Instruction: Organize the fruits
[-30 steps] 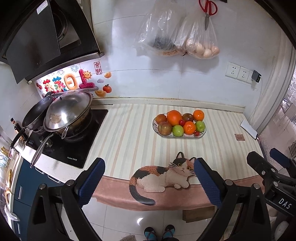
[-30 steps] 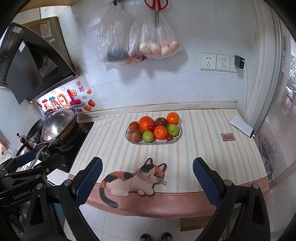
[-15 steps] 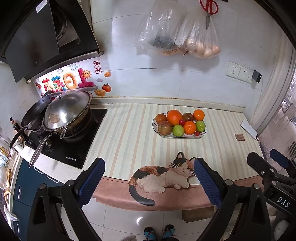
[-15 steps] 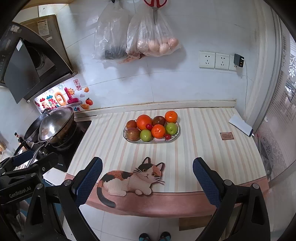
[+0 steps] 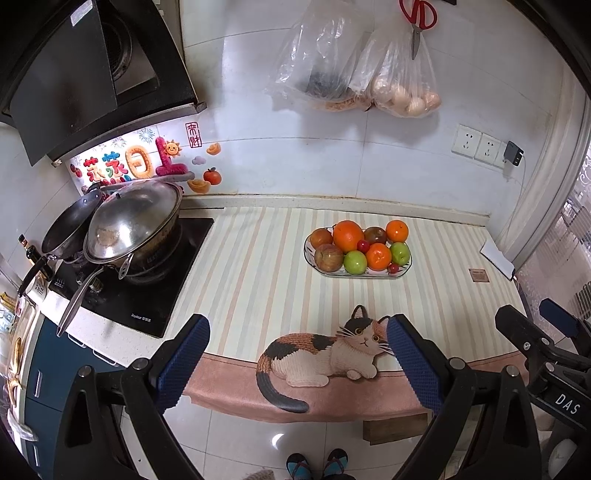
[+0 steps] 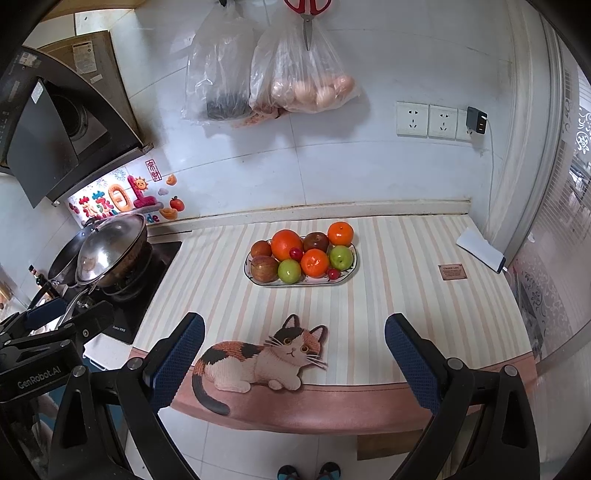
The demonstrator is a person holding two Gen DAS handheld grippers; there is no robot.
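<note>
The table (image 5: pixel 258 258) is covered by a striped cloth with a pink near edge, and it fills the middle of both views. At its left stands a black cooktop (image 5: pixel 147 295) that carries a steel wok with a lid (image 5: pixel 129 225) and a darker pan (image 5: pixel 70 225) behind it. On the near edge of the table lies a flat cat-shaped mat (image 5: pixel 325 354).

The left gripper (image 5: pixel 295 358) is held before the near edge of the table with its blue-padded fingers (image 5: pixel 183 358) spread wide, and it holds nothing and touches nothing. The right gripper (image 6: pixel 293 354) is opened in the same wide way and is also empty; its fingers frame the cat-shaped mat from above.

The fruit plate (image 5: pixel 402 271) sits far on the table, right of the middle and well apart from both grippers. It holds a big orange (image 5: pixel 347 234), two smaller oranges, two green apples (image 5: pixel 355 262), reddish apples and small red fruits.

On the wall hang two plastic bags (image 6: pixel 295 74) and red scissors (image 6: pixel 306 7).

Readable writing: "GenRobot.AI" on the left gripper body seen in the right wrist view, and "DAS" on the right gripper body seen in the left wrist view. The small brown label (image 6: pixel 451 272) on the table at the right has text too small to read.
</note>
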